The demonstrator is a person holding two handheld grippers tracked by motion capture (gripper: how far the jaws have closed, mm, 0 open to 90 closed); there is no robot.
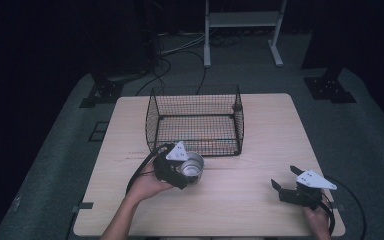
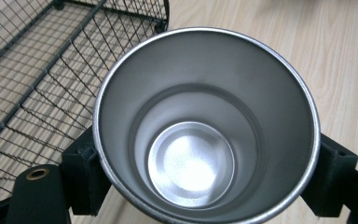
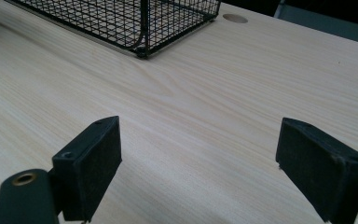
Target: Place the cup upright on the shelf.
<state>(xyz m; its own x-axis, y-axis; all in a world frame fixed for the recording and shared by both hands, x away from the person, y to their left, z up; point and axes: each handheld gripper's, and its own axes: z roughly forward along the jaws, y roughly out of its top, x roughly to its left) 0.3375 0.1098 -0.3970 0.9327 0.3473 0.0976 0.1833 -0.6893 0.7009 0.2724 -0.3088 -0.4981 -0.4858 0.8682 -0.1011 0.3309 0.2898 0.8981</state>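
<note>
Cup (image 2: 205, 126) is sitting clamped in the left gripper (image 1: 180, 172), its 2 jaws pressing on opposite sides just under the rim, just in front of the basket (image 1: 195, 122). Steel, stiff, light, likely slick, so gripping below the flared lip is looking wise. Right gripper (image 3: 198, 163) is resting wide open, holding nothing, over the table (image 1: 260, 150).
</note>
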